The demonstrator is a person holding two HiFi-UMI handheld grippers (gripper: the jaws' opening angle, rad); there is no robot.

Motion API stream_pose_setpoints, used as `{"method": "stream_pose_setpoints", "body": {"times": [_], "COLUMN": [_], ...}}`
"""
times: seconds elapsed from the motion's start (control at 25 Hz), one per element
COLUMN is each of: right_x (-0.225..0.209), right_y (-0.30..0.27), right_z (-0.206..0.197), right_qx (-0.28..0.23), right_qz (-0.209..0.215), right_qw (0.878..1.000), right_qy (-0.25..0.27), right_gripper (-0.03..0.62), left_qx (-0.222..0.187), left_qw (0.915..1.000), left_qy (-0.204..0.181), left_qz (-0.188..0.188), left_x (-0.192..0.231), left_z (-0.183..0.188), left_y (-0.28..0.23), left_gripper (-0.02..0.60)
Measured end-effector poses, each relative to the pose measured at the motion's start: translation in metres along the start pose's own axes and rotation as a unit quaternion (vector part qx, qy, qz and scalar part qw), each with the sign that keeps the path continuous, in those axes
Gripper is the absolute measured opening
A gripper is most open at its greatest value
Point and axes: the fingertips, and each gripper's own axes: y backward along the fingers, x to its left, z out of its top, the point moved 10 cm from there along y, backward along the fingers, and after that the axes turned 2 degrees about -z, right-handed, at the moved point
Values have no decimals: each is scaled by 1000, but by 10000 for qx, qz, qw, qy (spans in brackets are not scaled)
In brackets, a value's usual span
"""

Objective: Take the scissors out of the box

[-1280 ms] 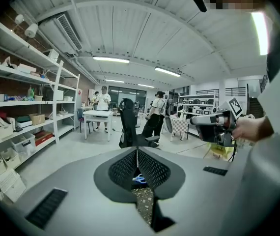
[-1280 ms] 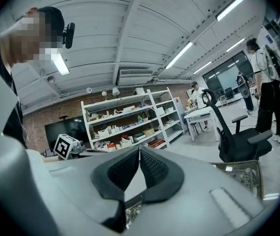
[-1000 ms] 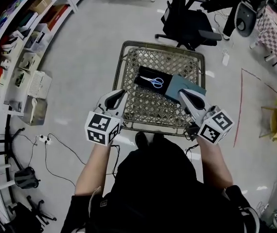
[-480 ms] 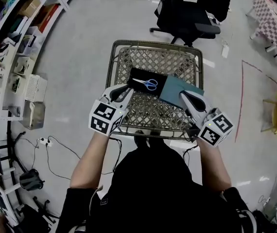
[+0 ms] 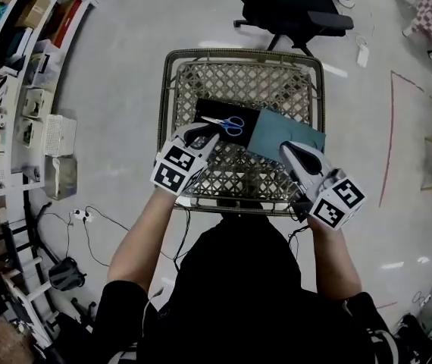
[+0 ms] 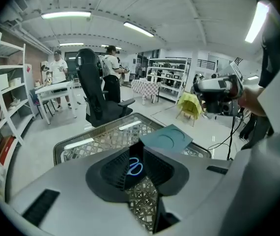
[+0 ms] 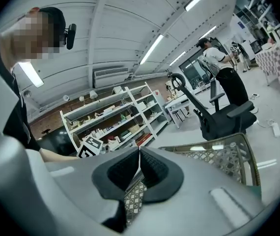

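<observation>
Scissors with blue handles lie in a shallow black box on a woven lattice table. The box's teal lid rests beside it on the right. My left gripper hangs just in front of the box's near left corner. Its jaws are opening and nothing is between them. In the left gripper view the scissors show through the gap of the left gripper, beyond the tips. My right gripper sits over the lid's near edge. The right gripper has its jaws shut and empty.
A black office chair stands behind the table. Shelving and white crates line the left side, and a power strip with cables lies on the floor. People stand far off in the room.
My left gripper has moved forward and down to the box's near edge, and its jaws have parted. The right gripper sank a little beside the lid.
</observation>
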Motion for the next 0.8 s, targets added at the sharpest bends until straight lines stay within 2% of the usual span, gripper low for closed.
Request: {"method": "stream_pose_setpoints", "body": {"times": [0.24,0.4,0.6,0.8], "right_x": [-24,-30,-47,-57], "right_y": [-7,-11,-23,-24], "right_z": [-10,-14,-21,-21], "right_qx": [78,161,236,322], "right_qz": [-115,-164,-150,-272], "right_qw": [9996,9991,9986,9975], "right_qy": [-226,-342,-452,-561], "right_gripper": [18,18,18,18], "left_qx": [691,943,1334,1728], "left_qw": [9967,9925,9807,9675], "left_qy": [-368,-642,-1197,-1544], "left_qz": [-217,-448,-787,-1016], "left_x": [13,17,21,21], "left_z": [-12,-15,-26,-33], "left_y": [-44,-70,-110,-135], "left_gripper": [104,114,123,123]}}
